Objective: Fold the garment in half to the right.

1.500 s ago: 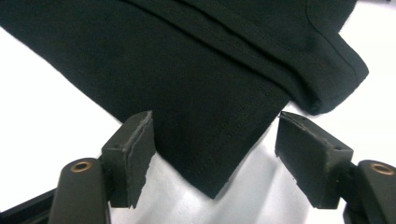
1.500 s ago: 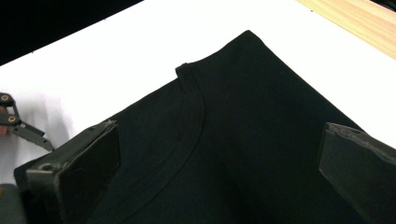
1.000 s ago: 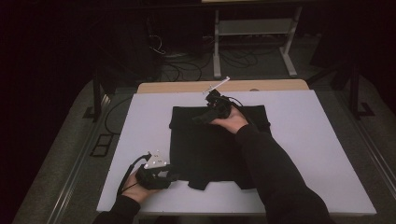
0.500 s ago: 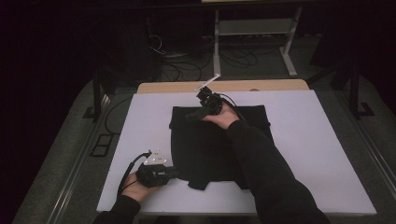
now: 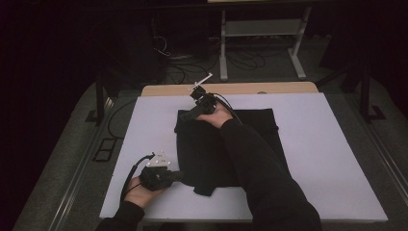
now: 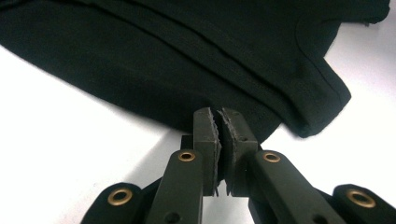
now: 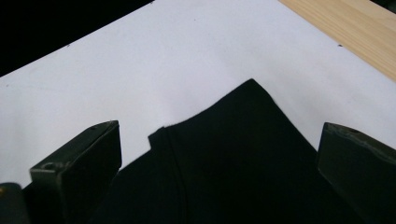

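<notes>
Garment, black and folded, runs long near-to-far; left gripper has just pinched its near-left edge, right gripper spread wide over the far-left corner.

My left gripper sits low at the near left, held in my left hand with the forearm coming in short from the bottom edge. Its jaws have just been closing and now stand nearly together. My right arm stretches far forward across the middle, and my right gripper points left with its jaws spread wide apart.
</notes>
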Demonstrator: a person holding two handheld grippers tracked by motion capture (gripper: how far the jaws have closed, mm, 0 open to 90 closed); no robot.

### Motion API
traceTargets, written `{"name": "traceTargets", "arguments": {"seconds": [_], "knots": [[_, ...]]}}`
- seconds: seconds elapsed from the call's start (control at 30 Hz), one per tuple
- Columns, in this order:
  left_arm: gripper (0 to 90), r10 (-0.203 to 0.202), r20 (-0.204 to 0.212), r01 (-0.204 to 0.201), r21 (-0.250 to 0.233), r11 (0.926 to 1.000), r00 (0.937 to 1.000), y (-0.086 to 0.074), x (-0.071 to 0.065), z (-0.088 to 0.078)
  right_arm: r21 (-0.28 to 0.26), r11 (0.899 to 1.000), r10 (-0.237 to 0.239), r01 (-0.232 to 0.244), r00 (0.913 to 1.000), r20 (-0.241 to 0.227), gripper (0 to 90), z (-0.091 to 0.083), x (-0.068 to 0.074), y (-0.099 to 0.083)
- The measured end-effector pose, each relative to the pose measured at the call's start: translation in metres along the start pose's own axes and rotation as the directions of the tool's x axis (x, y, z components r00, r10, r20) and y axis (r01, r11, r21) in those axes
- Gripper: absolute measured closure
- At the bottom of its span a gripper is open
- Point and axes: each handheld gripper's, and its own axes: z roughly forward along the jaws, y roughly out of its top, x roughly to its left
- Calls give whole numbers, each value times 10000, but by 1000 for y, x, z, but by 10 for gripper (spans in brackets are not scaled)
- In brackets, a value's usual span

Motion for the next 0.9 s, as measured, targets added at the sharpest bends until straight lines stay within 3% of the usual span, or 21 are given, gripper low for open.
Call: {"name": "traceTargets", "arguments": {"seconds": [0.3, 0.63, 0.77, 0.9], "knots": [[837, 23, 36, -22, -194, 9998, 10000, 2, -1, -2, -43, 9999, 118, -118, 9999, -12, 0, 24, -5, 5], [837, 81, 95, -78, -280, 9996, 9999, 4, 0, -2, -96, 9979, 649, -647, 9976, 254, 4, 45, -19, -1], [837, 69, 99, -66, -301, 9995, 9999, 5, 0, -2, 56, 9980, 633, -636, 9972, 392, 38, 51, -20, -2], [837, 111, 98, -108, -292, 9995, 9999, 6, -1, -2, 197, 9982, 561, -571, 9972, 501, 141, 55, -20, 0]]}}
